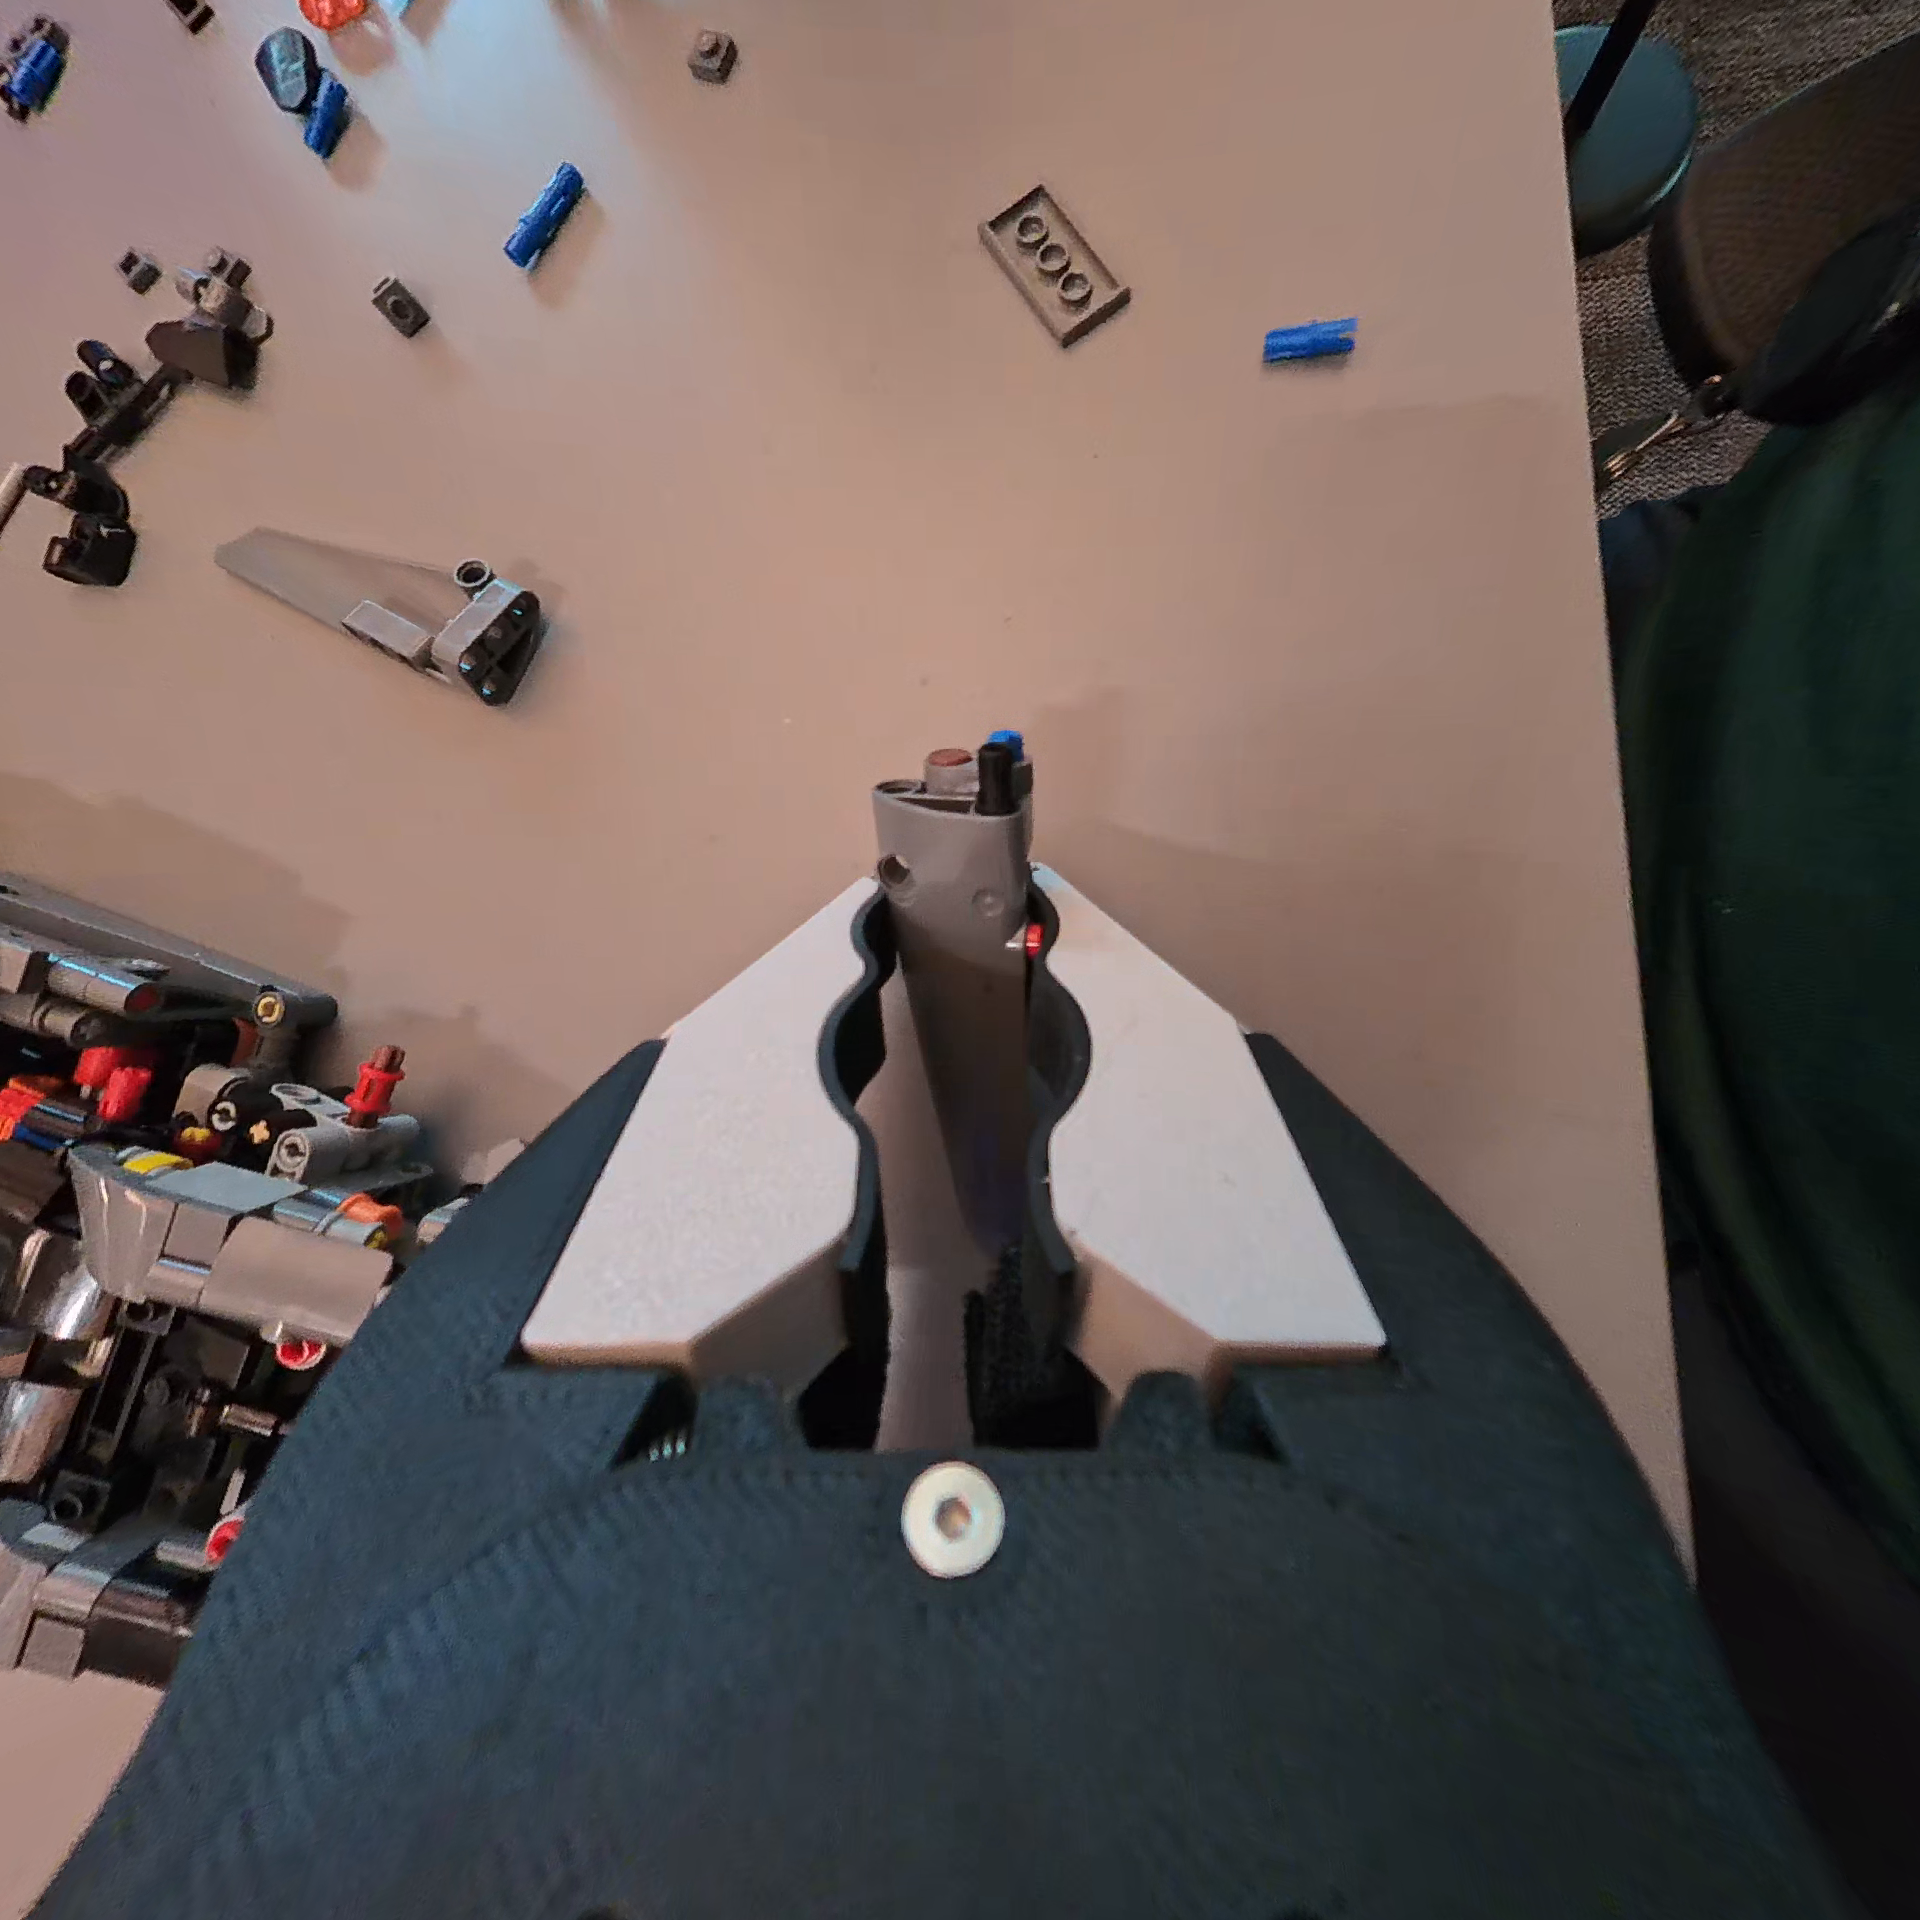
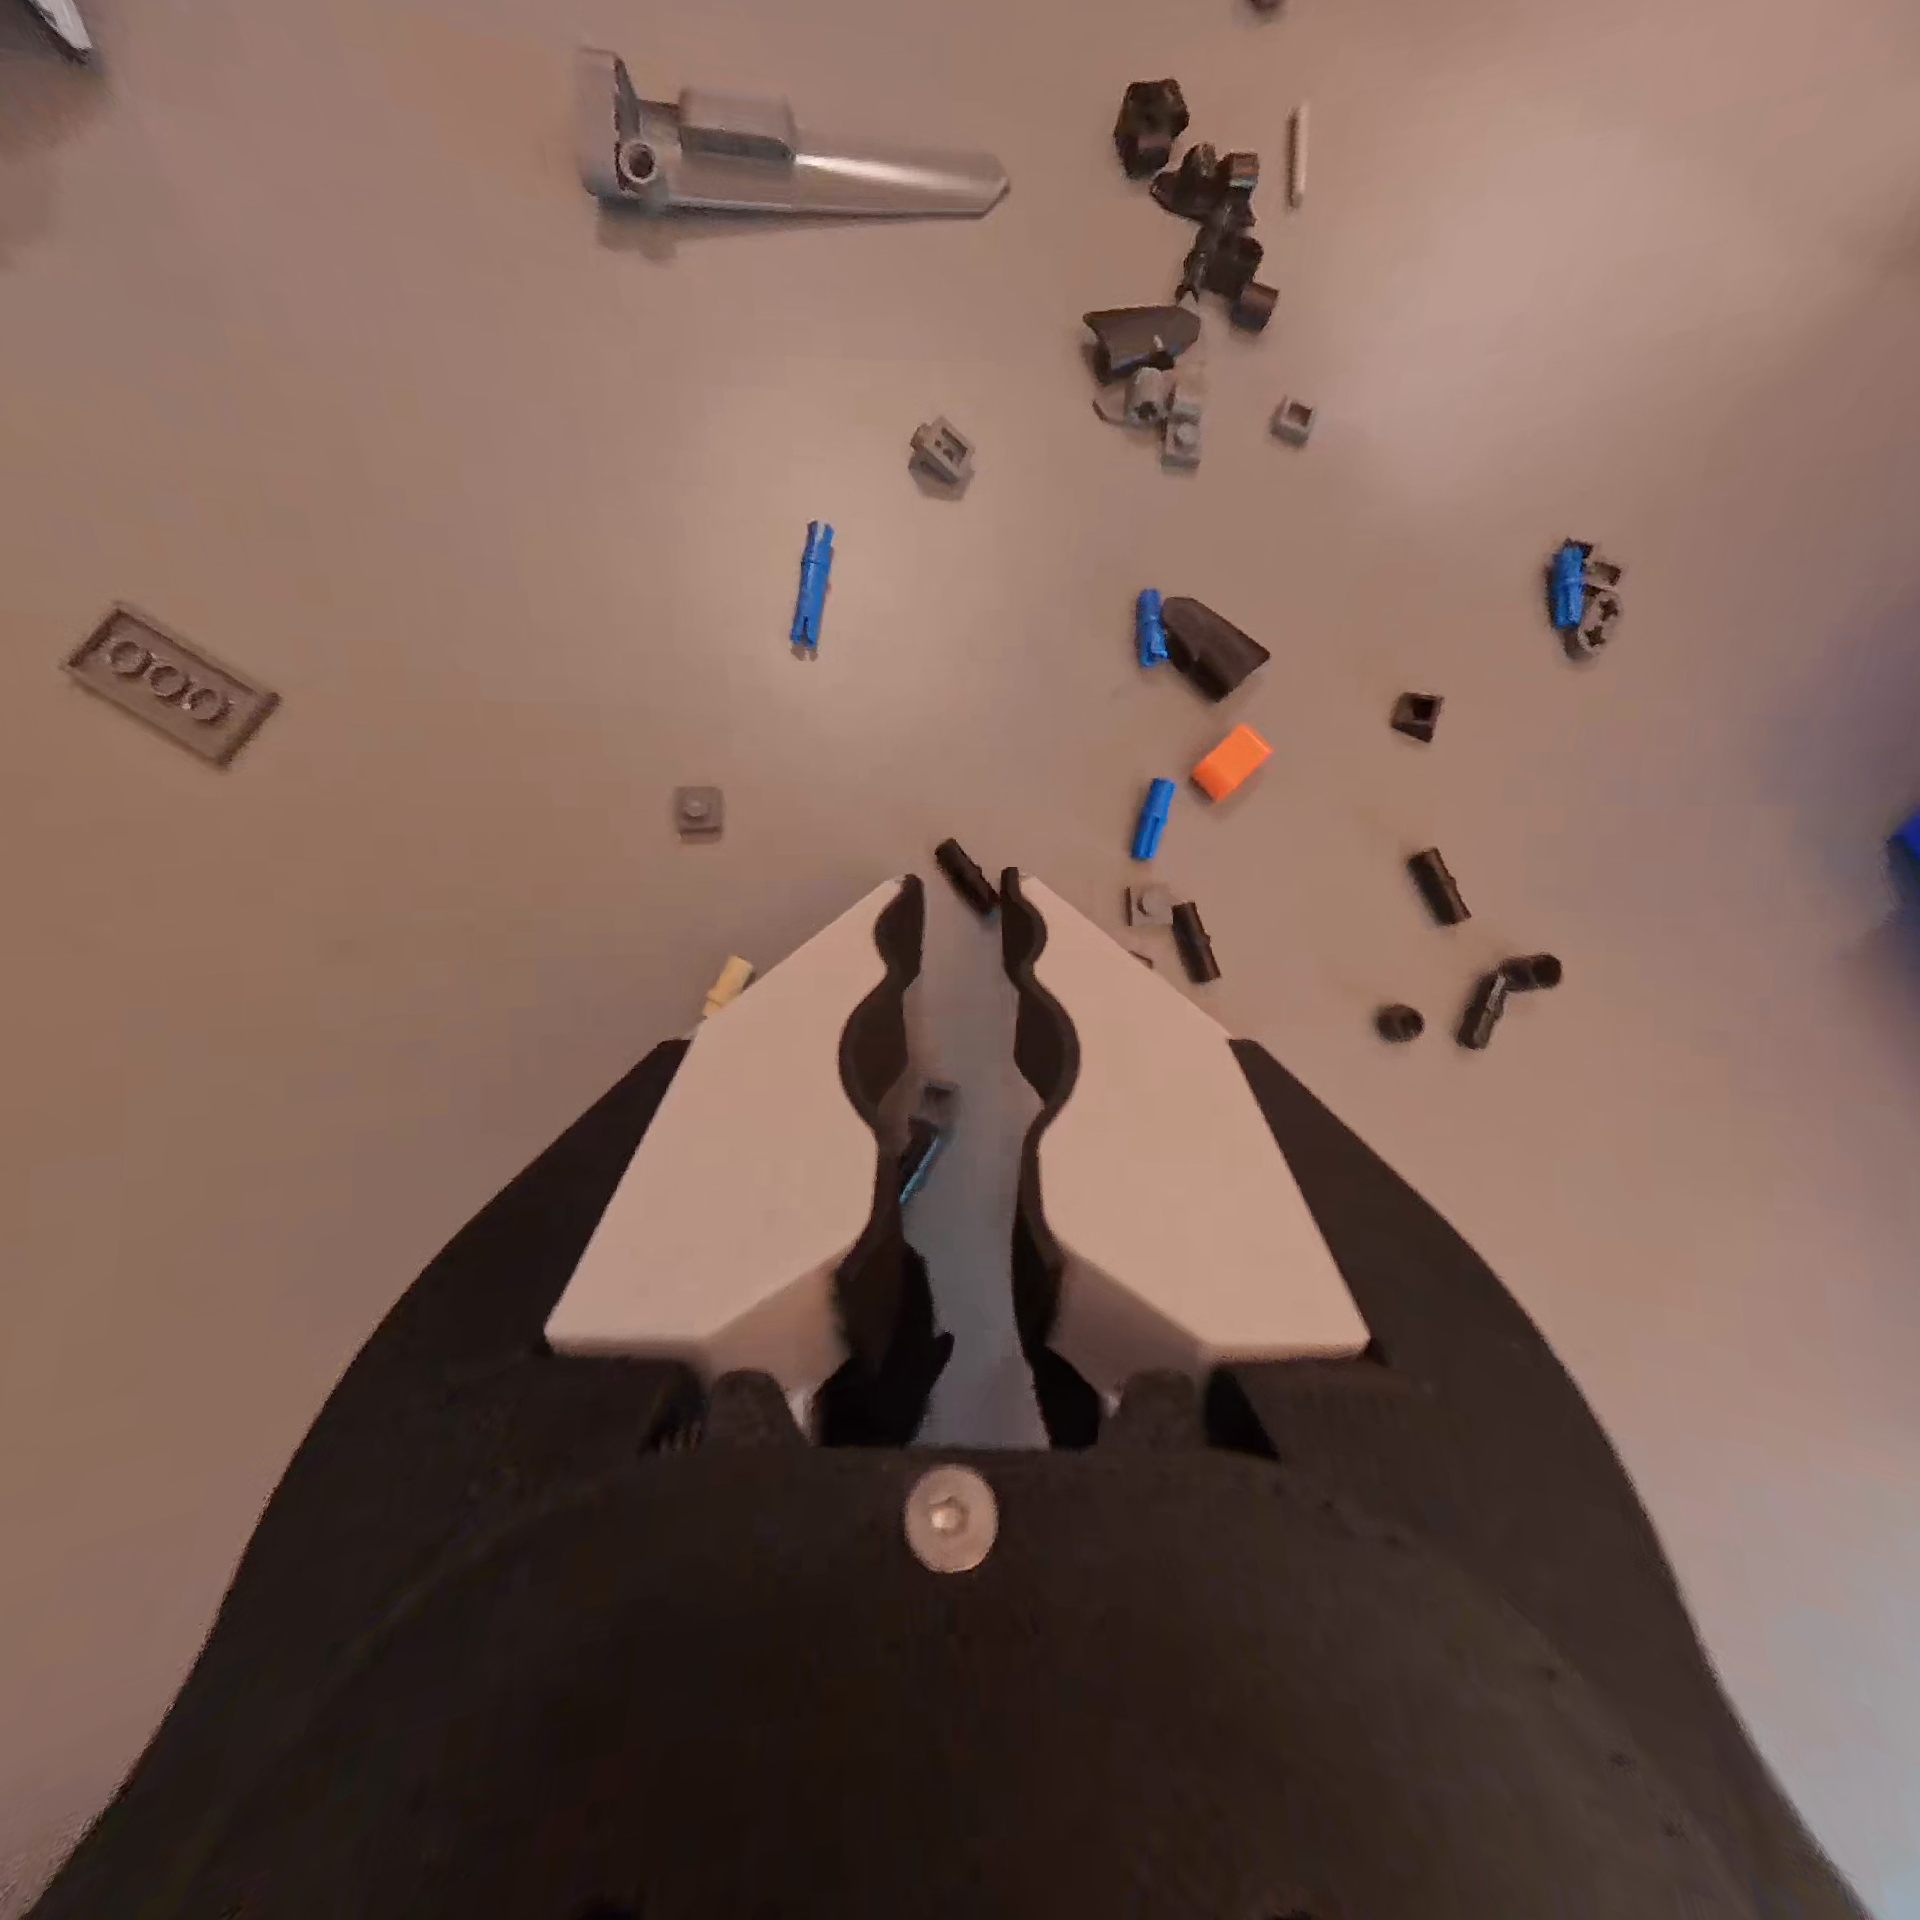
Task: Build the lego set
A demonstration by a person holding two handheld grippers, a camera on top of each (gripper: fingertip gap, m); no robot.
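The left gripper point(image 1: 956, 904) is clamped on a long grey panel point(image 1: 951, 883), held end-on so that its far end juts past the fingertips. That end carries a black pin point(image 1: 992, 779) and a blue pin point(image 1: 1006, 740). The part-built model point(image 1: 156, 1195) lies at the lower left of the left wrist view, beside the gripper body.

The right gripper point(image 2: 961, 883) hangs over the loose parts with its jaws narrow, a slim gap between them. A black pin point(image 2: 964, 876) lies on the table point(image 2: 416, 416) just at the tips, apparently not gripped; I cannot tell whether the tips touch it. A small dark and blue piece shows deep in the gap, too unclear to name.

Risks, as judged:
- The panel is held along narrow faces. A push on its pins may pivot it in the jaws or slide it back.
- The black pin is round. A closing jaw that meets it off-centre may roll it away.

Surroundings: a second grey panel point(image 2: 779, 156) lies at the upper left of the right wrist view, a grey plate point(image 2: 171, 681) at the left edge, and an orange brick point(image 2: 1233, 762) with blue pins to the right of the tips. More black pins lie close beside the right finger and may get nudged.
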